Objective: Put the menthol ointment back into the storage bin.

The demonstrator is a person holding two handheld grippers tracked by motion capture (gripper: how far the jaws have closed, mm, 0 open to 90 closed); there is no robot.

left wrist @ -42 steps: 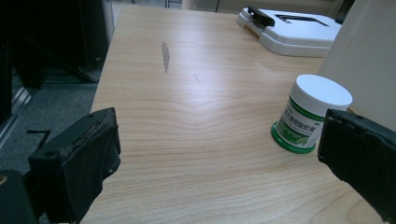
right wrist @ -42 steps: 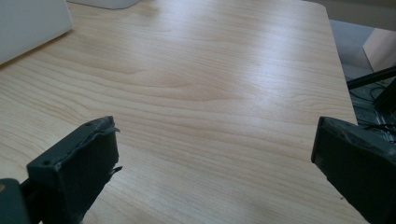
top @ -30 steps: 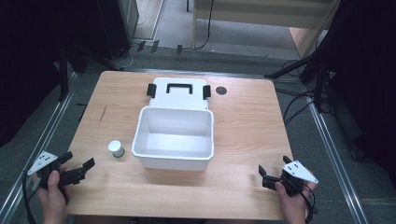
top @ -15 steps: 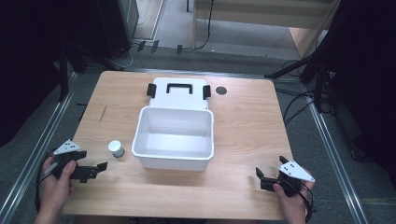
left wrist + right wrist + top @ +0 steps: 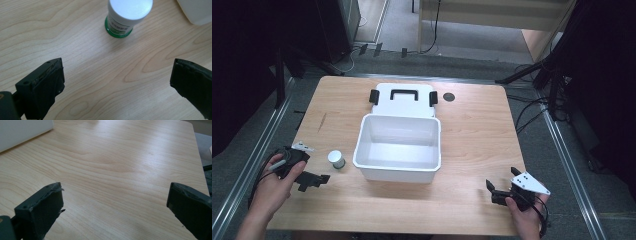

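A small white-capped bottle with a green label [image 5: 336, 159] [image 5: 126, 15] stands upright on the wooden table, just left of an open white plastic box [image 5: 398, 147]. My left gripper [image 5: 314, 180] [image 5: 117, 82] hovers just in front and to the left of the bottle, jaws wide apart, nothing between them. At the table's near right corner my right gripper [image 5: 491, 190] [image 5: 115, 207] is open too, over bare wood. The box's white lid with black handle and latches [image 5: 403, 97] lies flat behind the box.
The box's corner [image 5: 197, 11] shows at the top right of the left gripper view, and its wall [image 5: 22, 131] at the top left of the right gripper view. A dark round hole [image 5: 449, 97] sits near the far edge. The wooden table [image 5: 472, 135] ends close on my right.
My left gripper has moved right and forward toward the bottle and turned to point at it. The right gripper has barely shifted.
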